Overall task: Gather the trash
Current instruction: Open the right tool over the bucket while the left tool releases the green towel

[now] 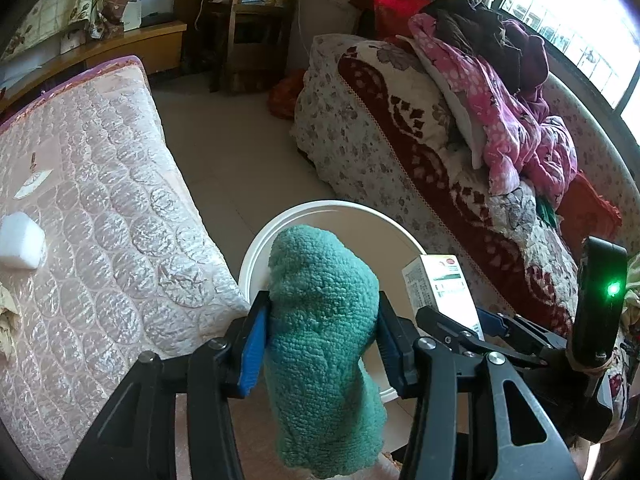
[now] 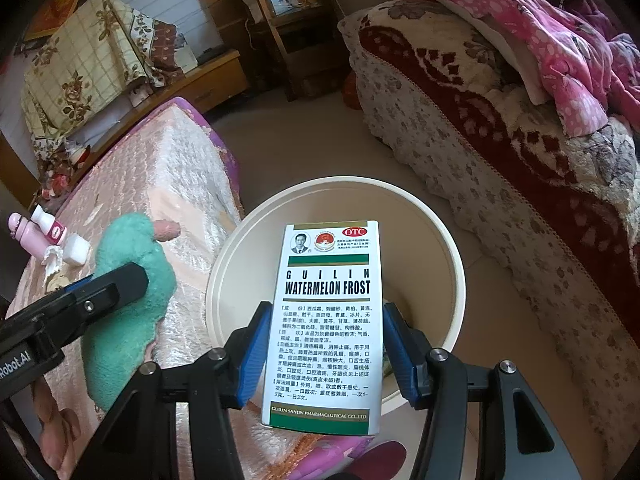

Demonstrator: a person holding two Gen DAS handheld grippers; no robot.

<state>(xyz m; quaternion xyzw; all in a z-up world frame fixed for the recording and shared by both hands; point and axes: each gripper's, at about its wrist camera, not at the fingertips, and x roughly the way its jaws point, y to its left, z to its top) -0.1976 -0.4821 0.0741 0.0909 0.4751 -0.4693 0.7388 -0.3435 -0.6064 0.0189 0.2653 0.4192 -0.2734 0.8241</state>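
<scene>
Box [image 2: 326, 320] and right tool [image 2: 324, 354] hide bin [image 2: 224, 264] floor

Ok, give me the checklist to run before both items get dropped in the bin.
1. Left hand-held gripper shut on the green cloth: ok.
2. Right hand-held gripper shut on the medicine box: ok.
3. White bin open-topped, no lid: ok.
4. Box over the bin mouth: ok.
5. Cloth over the bin mouth: cannot tell; the right wrist view shows it nearer the mattress.
6. Bin has room: ok.
</scene>
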